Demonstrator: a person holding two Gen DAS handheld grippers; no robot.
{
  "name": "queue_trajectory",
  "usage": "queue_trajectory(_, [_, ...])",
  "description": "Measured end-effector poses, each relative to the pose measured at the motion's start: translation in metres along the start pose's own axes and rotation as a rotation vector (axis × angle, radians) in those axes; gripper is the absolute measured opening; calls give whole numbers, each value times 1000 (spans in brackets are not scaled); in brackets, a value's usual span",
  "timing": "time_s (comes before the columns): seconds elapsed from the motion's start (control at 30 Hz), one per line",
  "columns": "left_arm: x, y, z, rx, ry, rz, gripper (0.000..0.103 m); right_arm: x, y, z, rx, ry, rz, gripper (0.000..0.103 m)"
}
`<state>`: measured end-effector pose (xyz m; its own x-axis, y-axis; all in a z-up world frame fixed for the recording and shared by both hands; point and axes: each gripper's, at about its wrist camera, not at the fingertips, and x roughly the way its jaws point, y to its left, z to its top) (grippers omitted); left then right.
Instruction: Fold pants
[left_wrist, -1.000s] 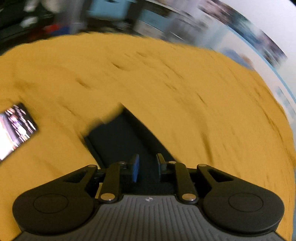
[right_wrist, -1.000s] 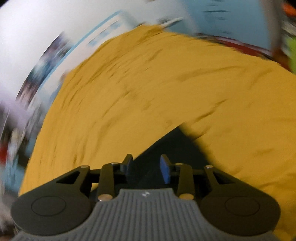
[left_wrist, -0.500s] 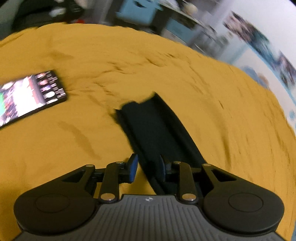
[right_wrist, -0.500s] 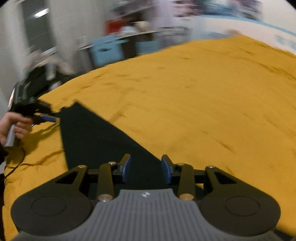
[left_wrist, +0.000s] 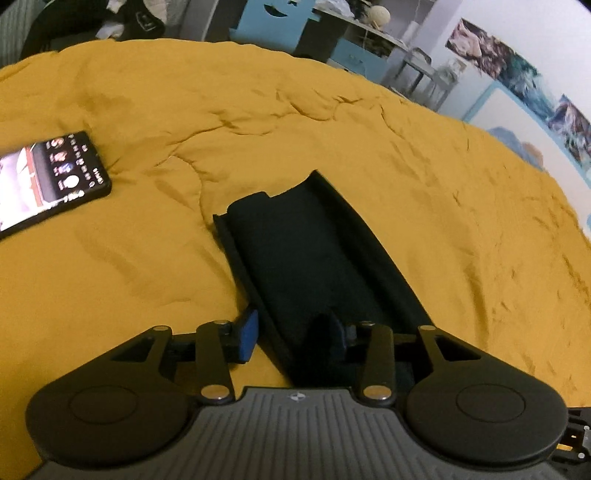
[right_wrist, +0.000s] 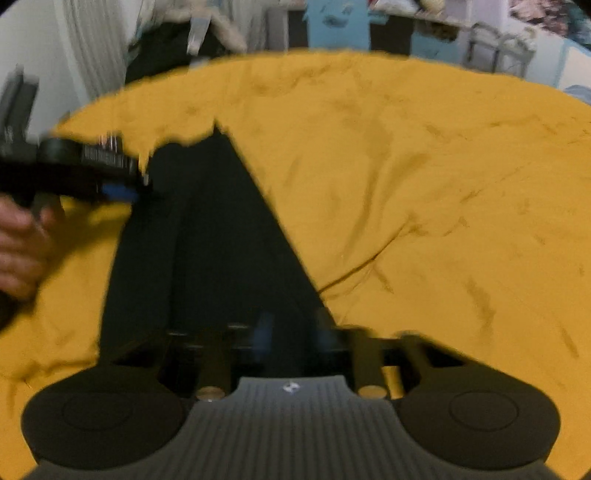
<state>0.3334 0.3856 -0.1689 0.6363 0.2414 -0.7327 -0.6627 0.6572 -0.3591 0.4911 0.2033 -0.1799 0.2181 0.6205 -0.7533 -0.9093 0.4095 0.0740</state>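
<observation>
Wrinkled mustard blanket (left_wrist: 332, 122), black pants (left_wrist: 310, 266), seemingly cluttered shelves behind (left_wrist: 354, 40)

One pair of dark pants (left_wrist: 314, 258) is lying on one yellow bedspread (left_wrist: 424, 166); one phone (left_wrist: 48, 177) with a lit screen is resting on that bedspread, well apart from the pants; two grippers are showing in all, the left gripper (left_wrist: 291, 334) and the right gripper (right_wrist: 291, 332), each bearing two fingers; one hand (right_wrist: 18, 240) is showing in the right wrist view, gripping the left unit's handle; one blue cabinet (left_wrist: 273, 22) is standing beyond the bed.
</observation>
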Motion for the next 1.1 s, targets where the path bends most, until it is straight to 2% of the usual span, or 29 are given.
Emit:
queue_trajectory(0.1, [-2, 4, 4, -22, -10, -6, 45, -3, -2, 3, -1, -8, -10, 0])
queue_trajectory(0.23, [-4, 11, 7, -55, -38, 5, 44, -27, -28, 8, 121, -94, -74, 0])
queue_trajectory(0.3, [-4, 13, 9, -64, -43, 14, 44, -24, -37, 9, 142, -71, -76, 0])
queue_trajectory(0.4, [-4, 20, 14, -84, -45, 23, 44, -14, -36, 12, 144, 5, -33, 7])
queue_trajectory(0.43, [-5, 23, 15, -97, -45, 23, 43, -16, -33, 16, 133, -10, -46, 17])
queue_trajectory(0.47, [-5, 26, 16, -114, -46, 22, 43, -19, -32, 20, 145, -35, -46, 21])
queue_trajectory(0.53, [-7, 34, 18, -162, -58, 21, 41, -29, -28, 28, 174, -102, -46, 23])
queue_trajectory(0.63, [-9, 48, 23, -232, -79, 27, 40, -29, -2, 44, 135, -138, -4, 23])
queue_trajectory(0.77, [-9, 73, 27, -352, -77, 9, 34, -10, 61, 63, 29, -148, 83, 24])
queue_trajectory(0.83, [-6, 78, 29, -368, -57, -6, 32, 5, 92, 71, -26, -130, 117, 25])
queue_trajectory(0.9, [-6, 78, 30, -365, -52, -9, 32, 22, 116, 77, -79, -104, 106, 25])
queue_trajectory(0.97, [-5, 76, 30, -352, -50, -8, 32, 40, 129, 80, -130, -55, 39, 25])
queue_trajectory(1.0, [-5, 76, 31, -349, -48, -9, 32, 48, 133, 81, -150, -26, -10, 21])
queue_trajectory(1.03, [-4, 76, 32, -345, -46, -15, 32, 53, 135, 81, -156, -3, -35, 6])
queue_trajectory(1.07, [-4, 75, 31, -341, -46, -18, 32, 56, 131, 82, -145, 8, -32, 1])
queue_trajectory(1.1, [-4, 75, 32, -338, -47, -23, 32, 55, 129, 83, -131, 0, -40, 1])
